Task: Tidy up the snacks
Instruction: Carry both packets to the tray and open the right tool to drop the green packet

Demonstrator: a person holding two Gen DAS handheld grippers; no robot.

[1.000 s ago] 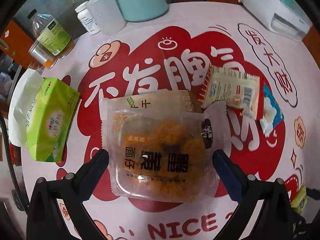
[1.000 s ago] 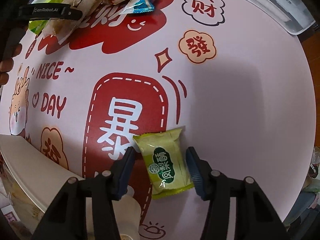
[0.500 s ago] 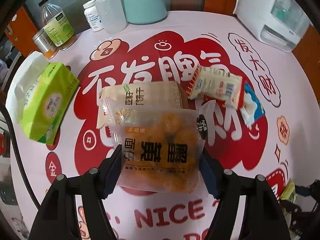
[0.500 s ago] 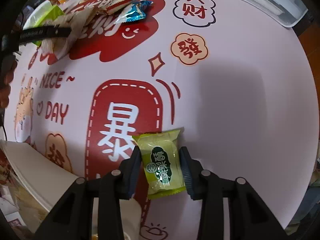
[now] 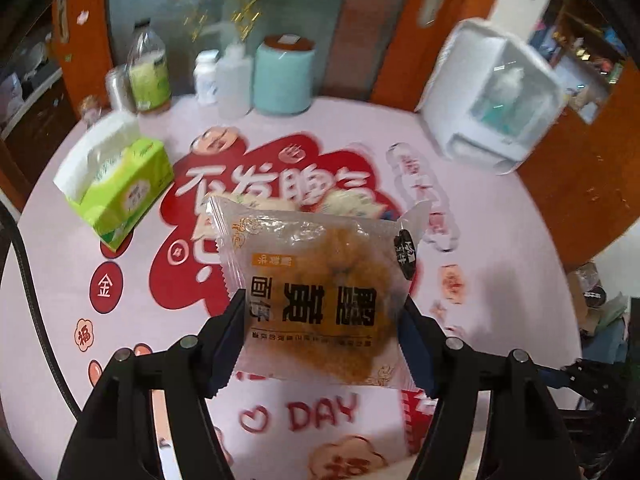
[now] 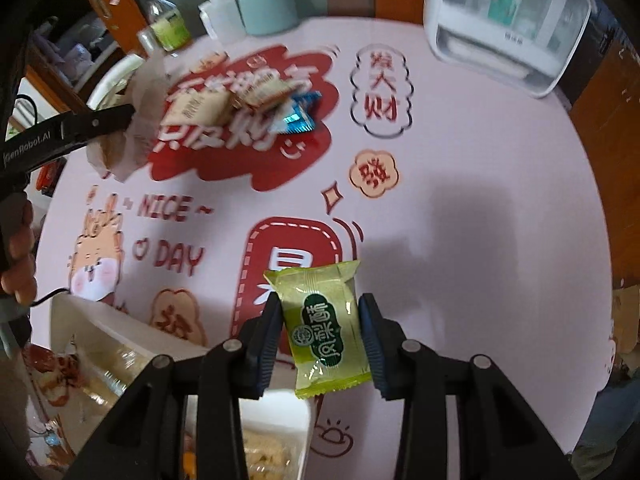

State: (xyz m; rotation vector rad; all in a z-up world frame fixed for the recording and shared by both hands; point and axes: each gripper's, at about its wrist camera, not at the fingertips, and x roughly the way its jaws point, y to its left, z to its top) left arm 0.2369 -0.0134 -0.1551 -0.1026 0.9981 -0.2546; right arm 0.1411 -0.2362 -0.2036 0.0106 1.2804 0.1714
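My left gripper (image 5: 322,340) is shut on a clear-wrapped orange pastry pack (image 5: 320,288) and holds it lifted above the table. In the right wrist view the same pack (image 6: 128,136) hangs at the far left. My right gripper (image 6: 320,336) is shut on a small green snack packet (image 6: 324,324), raised off the pink table. Three snacks stay on the red print: a beige pack (image 6: 196,108), a cracker pack (image 6: 264,94) and a blue packet (image 6: 298,118). A white storage box (image 6: 120,332) with snacks inside sits at the near edge, below and left of my right gripper.
A green tissue box (image 5: 120,184) sits at the left. Bottles (image 5: 150,76) and a teal canister (image 5: 284,76) stand at the back. A white appliance (image 5: 496,100) is at the back right. The table edge curves round to the right.
Both grippers closed on their snacks and lifted them off the table. Both cameras now look from higher and further back, so the room behind shows.
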